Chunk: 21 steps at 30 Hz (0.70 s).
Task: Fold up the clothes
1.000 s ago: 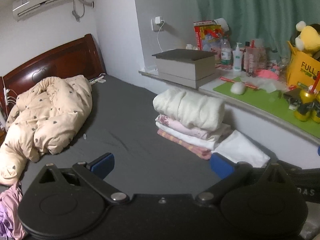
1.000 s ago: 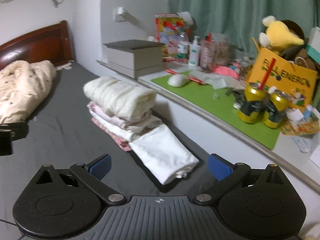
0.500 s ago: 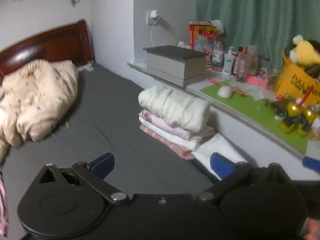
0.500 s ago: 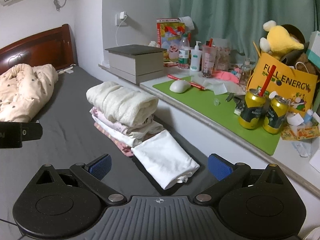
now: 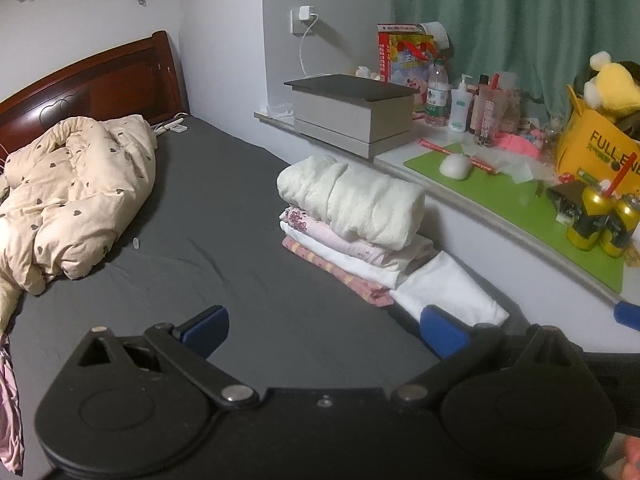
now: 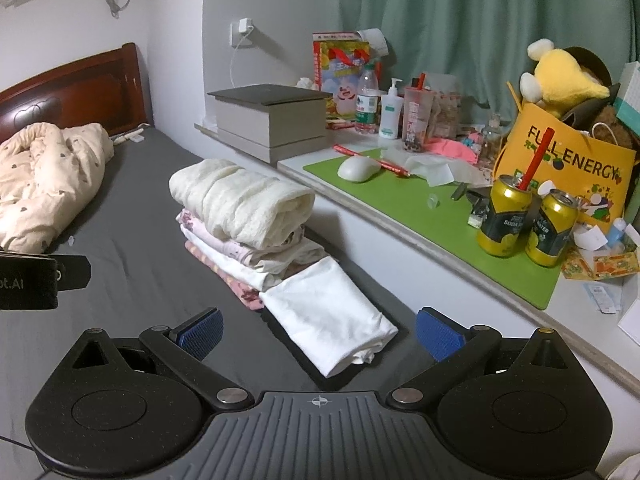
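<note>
A stack of folded clothes point(image 5: 352, 228) point(image 6: 244, 232), topped by a rolled cream garment point(image 5: 352, 200) point(image 6: 244, 202), rests on the dark grey bed by the sill. In front of it lies a folded white garment point(image 6: 328, 316) point(image 5: 448, 292). My left gripper point(image 5: 324, 330) hangs open above the bare sheet, left of the white garment. My right gripper point(image 6: 318, 330) is open too, and the white garment's near end lies between its blue pads without touching them. A pink cloth point(image 5: 8, 396) shows at the left edge of the left wrist view.
A crumpled beige duvet point(image 5: 76, 196) point(image 6: 44, 180) lies by the wooden headboard point(image 5: 92, 84). The window sill point(image 6: 420, 216) holds a grey box point(image 6: 272, 120), bottles, two yellow cans point(image 6: 524, 220), a yellow bag point(image 6: 568, 172) and a green mat. The left gripper's body point(image 6: 36, 278) shows at the right view's left edge.
Both wrist views have shifted a little, the left one swinging right and then partly back. The clothes have not moved and both grippers stay open.
</note>
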Tool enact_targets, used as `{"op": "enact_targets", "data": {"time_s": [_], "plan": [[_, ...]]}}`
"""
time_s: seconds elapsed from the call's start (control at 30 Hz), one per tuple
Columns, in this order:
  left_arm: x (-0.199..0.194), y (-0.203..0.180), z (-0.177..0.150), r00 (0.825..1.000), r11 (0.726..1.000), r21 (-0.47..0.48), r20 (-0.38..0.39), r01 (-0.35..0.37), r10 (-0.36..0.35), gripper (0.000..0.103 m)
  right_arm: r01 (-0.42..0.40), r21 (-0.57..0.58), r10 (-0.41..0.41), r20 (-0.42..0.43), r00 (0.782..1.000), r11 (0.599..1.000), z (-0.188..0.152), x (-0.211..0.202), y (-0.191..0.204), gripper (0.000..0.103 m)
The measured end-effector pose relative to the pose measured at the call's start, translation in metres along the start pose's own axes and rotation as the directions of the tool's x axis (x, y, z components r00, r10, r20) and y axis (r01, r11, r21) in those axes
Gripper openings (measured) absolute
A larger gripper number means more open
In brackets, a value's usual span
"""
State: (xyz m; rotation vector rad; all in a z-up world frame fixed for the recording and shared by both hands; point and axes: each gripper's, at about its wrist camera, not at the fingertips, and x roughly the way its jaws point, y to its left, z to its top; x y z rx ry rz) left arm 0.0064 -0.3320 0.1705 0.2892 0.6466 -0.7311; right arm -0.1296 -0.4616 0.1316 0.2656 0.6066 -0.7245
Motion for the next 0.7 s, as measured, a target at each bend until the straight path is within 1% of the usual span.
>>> {"op": "enact_targets", "data": {"time_s": [0.3,0.7], "plan": [[0.0013,-0.0062,0.0001,1.0,1.0,0.027,0.003,-0.001,0.0,0.103,0.007,0.002,-0.007,0.0,1.0,1.0,0.0006,0.0035,-0.0017,0.103],[0.0032,-0.0102,-0.0006,1.0,0.999,0.044,0.002,-0.022,0.022,0.103,0.009,0.007,-0.009,-0.002,1.0,1.0,0.0013,0.0055,-0.0053,0.103]]}}
